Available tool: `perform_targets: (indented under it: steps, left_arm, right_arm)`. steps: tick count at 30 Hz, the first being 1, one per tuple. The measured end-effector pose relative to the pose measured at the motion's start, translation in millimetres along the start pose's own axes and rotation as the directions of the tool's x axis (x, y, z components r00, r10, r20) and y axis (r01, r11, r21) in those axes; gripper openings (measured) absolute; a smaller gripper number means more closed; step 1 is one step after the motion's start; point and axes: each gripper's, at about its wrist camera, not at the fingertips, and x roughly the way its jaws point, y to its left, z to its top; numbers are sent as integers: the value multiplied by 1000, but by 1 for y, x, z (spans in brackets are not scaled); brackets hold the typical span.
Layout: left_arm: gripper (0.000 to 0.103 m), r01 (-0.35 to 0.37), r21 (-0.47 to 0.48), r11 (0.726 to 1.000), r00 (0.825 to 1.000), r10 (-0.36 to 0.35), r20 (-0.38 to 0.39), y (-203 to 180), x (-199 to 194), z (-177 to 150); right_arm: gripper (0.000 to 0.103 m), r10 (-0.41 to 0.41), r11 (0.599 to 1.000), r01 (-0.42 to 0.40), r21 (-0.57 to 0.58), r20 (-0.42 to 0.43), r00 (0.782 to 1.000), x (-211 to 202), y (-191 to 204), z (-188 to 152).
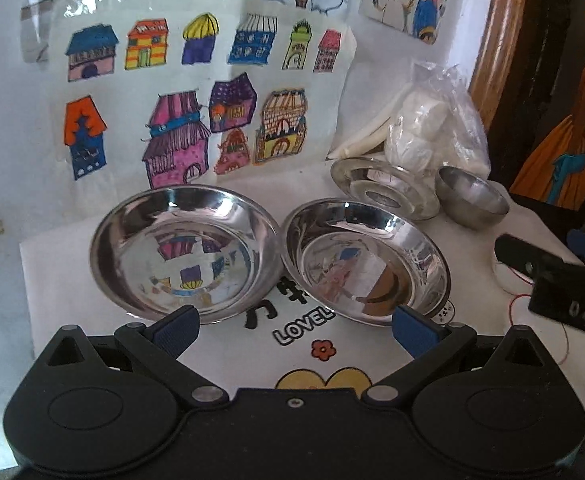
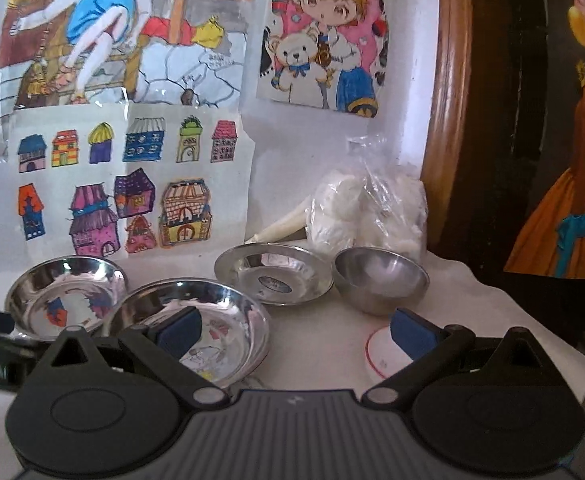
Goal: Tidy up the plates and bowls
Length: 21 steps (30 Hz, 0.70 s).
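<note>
Standing side by side on the white cloth point(image 1: 372, 360), two steel plates point(image 1: 184, 252) point(image 1: 366, 260) touch at the rims; farther right sit a smaller plate point(image 1: 384, 192) and a bowl point(image 1: 472, 202); the left gripper point(image 1: 296, 330) and right gripper point(image 2: 296, 330) both gape wide, holding nothing.

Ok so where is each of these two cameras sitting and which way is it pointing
Left wrist: rides the open left gripper, facing the wall drawings over two steel plates; the right gripper intrudes at right.
Right wrist: rides the open right gripper, aimed further right at the small steel bowl and flat plate.
Shared: all four steel dishes, the plastic bag, the house drawing.
</note>
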Motion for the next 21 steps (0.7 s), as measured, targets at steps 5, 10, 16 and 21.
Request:
perform_targets:
  steps: [5, 10, 16, 21]
  left_arm:
    - [90, 0, -37, 999, 1000, -1, -27, -5, 20, 2]
    - [77, 15, -76, 997, 999, -18, -45, -7, 37, 4]
    - [64, 17, -113, 993, 999, -23, -46, -7, 46, 5]
    - [44, 25, -148, 989, 998, -33, -53, -5, 52, 6]
  right_arm:
    - [89, 85, 995, -81, 56, -81, 993, 39, -20, 5]
    - [77, 148, 987, -135, 85, -175, 973, 73, -23, 6]
    - [66, 170, 984, -153, 88, -229, 958, 97, -19, 8]
    - [57, 184, 982, -162, 101, -270, 945, 110, -16, 5]
